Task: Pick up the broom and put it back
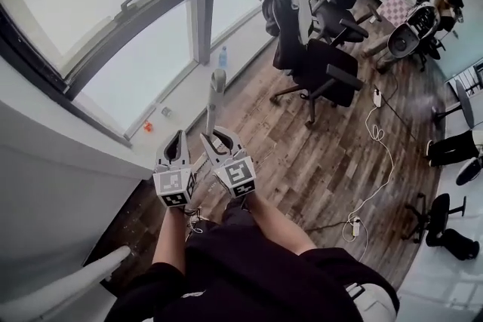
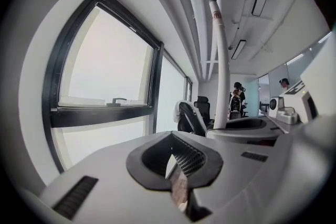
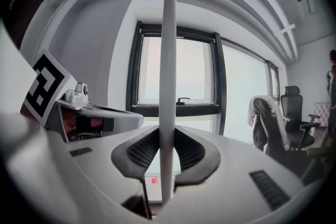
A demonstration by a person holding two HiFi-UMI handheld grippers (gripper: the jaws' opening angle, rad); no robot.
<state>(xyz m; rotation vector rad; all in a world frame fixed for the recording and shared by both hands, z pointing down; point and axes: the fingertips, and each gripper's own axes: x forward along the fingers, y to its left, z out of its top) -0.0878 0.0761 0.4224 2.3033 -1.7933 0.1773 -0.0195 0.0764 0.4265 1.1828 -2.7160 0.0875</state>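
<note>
The broom shows as a white handle (image 1: 214,98) that stands nearly upright in front of the window; its head is hidden below the grippers. My right gripper (image 1: 216,141) is shut on this handle, and in the right gripper view the pole (image 3: 168,60) runs straight up between the dark ribbed pads (image 3: 140,152) of the gripper (image 3: 167,152). My left gripper (image 1: 176,141) hangs just left of it, apart from the pole. In the left gripper view its jaws (image 2: 176,165) meet with nothing between them, and the handle (image 2: 222,60) rises to the right.
A large window (image 1: 98,4) and its sill, with a bottle (image 1: 223,56) and a small red object (image 1: 148,127), lie ahead. Black office chairs (image 1: 317,64) stand to the right on the wood floor. A white cable (image 1: 377,162) trails across the floor. A white rail (image 1: 68,283) sits at lower left.
</note>
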